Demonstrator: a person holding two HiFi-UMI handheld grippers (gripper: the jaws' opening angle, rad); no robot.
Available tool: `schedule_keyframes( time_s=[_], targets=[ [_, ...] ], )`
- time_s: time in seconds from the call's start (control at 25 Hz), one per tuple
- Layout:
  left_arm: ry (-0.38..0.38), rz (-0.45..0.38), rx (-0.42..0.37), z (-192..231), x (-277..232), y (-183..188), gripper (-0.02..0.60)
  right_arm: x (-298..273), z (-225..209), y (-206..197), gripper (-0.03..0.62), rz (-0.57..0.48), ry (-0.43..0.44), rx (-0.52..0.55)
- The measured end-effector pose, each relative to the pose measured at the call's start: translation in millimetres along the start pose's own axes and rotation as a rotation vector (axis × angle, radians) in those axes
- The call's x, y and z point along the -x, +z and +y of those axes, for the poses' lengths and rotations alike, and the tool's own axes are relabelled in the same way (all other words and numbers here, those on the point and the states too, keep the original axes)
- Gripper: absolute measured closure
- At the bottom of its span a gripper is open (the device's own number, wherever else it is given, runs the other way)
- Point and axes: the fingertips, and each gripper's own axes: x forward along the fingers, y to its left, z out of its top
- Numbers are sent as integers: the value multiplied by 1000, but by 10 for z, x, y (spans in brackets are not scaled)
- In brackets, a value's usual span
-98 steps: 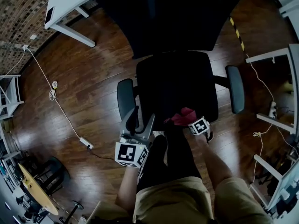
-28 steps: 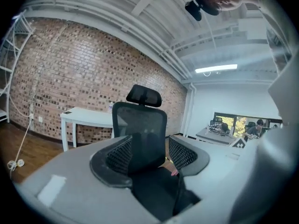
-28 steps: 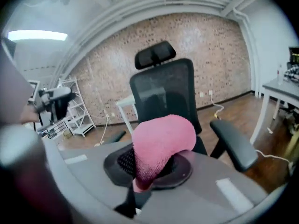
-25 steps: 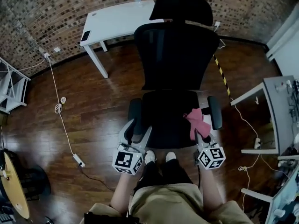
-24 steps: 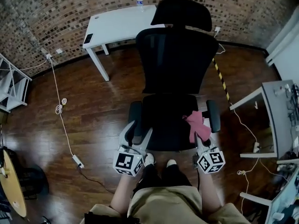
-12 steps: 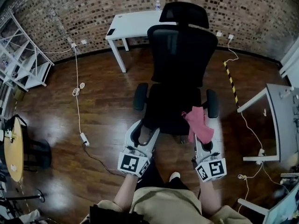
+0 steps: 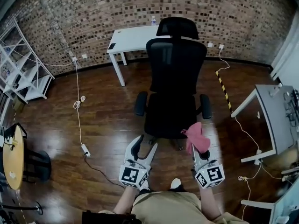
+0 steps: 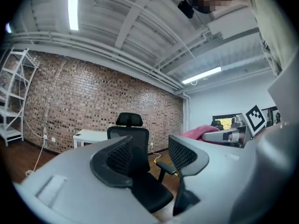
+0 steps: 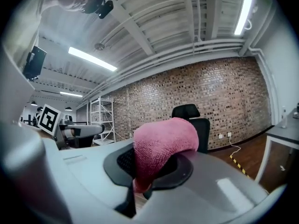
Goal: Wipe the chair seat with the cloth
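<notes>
Gripping the cloth (image 9: 161,143) btwn both pads, the right gripper (image 9: 149,164) is holding its jaws nearly together, w/ only bunched fabric separating them. Cloth is running approx top-to-bottom in the right gripper view. Long axis is sitting near vertical, lower end hanging just under the fingers (image 9: 117,164). Upper bulk is doming above them and flopping toward the right-hand jaw.

Head view: cloth (image 7: 195,135) is sitting at the tip of the right gripper (image 7: 198,152), spreading fwd and slightly left of the jaws, pointing toward the chair (image 7: 172,85). It is showing at the front right corner of the chair seat (image 7: 169,115). Both gripper views are putting it nearer the person, apart from the seat.

Left gripper (image 8: 147,155) is carrying nothing. Its jaws are standing partly apart, having just been closing a little, w/ only air btwn its fingers (image 8: 117,155). In head view the left gripper (image 7: 144,148) is hovering over the floor (image 7: 103,120) just in front of the seat's left front corner, beside the right one. Chair is facing the person, backrest toward the brick wall (image 7: 93,13), w/ the white desk (image 7: 133,38) standing behind it to the left.
</notes>
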Motion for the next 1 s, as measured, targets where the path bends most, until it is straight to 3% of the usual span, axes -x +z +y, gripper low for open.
schedule_keyframes(
  time_s=[0.36, 0.56, 1.0],
  targets=[
    [-19, -56, -40, 302, 337, 278, 365, -115, 631, 452, 572, -84, -33, 156],
    [25, -71, -28, 422, 333, 316, 396, -121, 671, 506, 572, -75, -32, 192],
    [-19, -52, -33, 366, 324, 168, 394, -80, 597, 400, 572, -28, -72, 193]
  ],
)
